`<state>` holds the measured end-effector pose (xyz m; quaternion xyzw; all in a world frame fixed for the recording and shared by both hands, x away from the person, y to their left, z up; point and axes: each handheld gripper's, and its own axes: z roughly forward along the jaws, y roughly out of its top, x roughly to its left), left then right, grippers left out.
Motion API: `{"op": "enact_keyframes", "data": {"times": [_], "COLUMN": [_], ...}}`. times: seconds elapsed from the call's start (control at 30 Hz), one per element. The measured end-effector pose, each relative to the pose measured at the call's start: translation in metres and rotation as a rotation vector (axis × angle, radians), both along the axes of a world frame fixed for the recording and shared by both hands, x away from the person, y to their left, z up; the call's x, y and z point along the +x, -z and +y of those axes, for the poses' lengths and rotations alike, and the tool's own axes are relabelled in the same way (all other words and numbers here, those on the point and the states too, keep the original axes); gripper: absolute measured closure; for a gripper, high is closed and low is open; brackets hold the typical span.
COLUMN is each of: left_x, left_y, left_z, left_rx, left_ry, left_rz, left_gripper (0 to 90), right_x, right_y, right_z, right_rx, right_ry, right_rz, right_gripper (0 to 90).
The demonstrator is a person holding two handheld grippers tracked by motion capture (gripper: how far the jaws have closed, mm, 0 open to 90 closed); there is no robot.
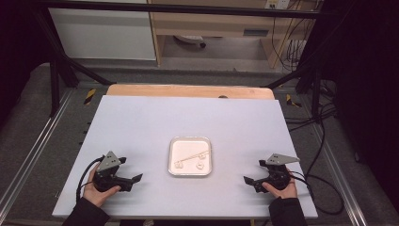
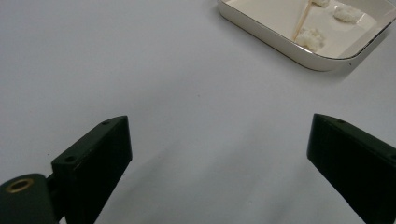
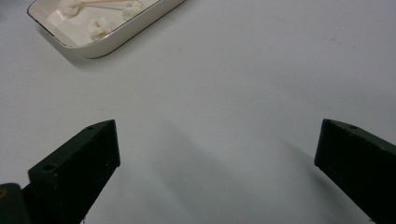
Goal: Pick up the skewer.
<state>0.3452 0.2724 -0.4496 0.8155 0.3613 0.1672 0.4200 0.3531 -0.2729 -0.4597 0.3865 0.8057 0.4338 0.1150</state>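
The left tongs (image 1: pixel 136 178) are held wide apart, with nothing between the jaws. The right tongs (image 1: pixel 248 180) are held wide apart too, and nothing is gripped. Both are rested low on the bench (image 1: pixel 141 127), one at each side, and each is pointed in toward the middle.

Between them, a small white tray (image 1: pixel 171 160) is seen on the bench, well apart from both tongs. In the tray a thin stick (image 1: pixel 190 157) is laid slantwise, and three little white lumps (image 1: pixel 179 164) are placed around it.

The lumps look soft and very light, a bit like fluff or dough. It is thought they could be squashed by a hard squeeze, so a gentle pinch across the middle of one would be best. The stick looks stiff, thin and easy to snap. It could be taken near its middle, where it is free of the lumps.

What the lumps are made of cannot be told, as they are too small. In the left gripper view the far corner of the tray (image 2: pixel 261 30) is cut off. In the right gripper view the far part of the tray (image 3: pixel 112 44) is cut off as well.
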Motion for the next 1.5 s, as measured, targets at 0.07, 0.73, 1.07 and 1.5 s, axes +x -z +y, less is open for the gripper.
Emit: {"op": "enact_keyframes", "data": {"times": [0.07,0.73,1.07,1.5], "left_x": [0.000,0.001,0.003,0.007], "left_y": [0.000,-0.003,-0.010,-0.024], "left_z": [0.000,-0.008,-0.018,-0.041], "left_rx": [-0.001,0.022,0.038,0.067], "left_ry": [0.002,0.019,0.035,0.075], "left_rz": [0.001,0.004,0.005,0.001], "left_gripper": [6.4,6.4,6.4,6.7], "right_x": [0.000,0.000,0.000,0.000], "right_y": [0.000,0.001,0.001,0.001], "right_z": [0.000,0.001,0.001,0.001], "right_rx": [0.000,-0.014,-0.015,-0.019], "right_ry": [-0.001,0.000,-0.002,-0.001], "right_rz": [0.000,0.000,0.000,-0.002], "right_gripper": [0.7,0.7,0.7,0.7]}}
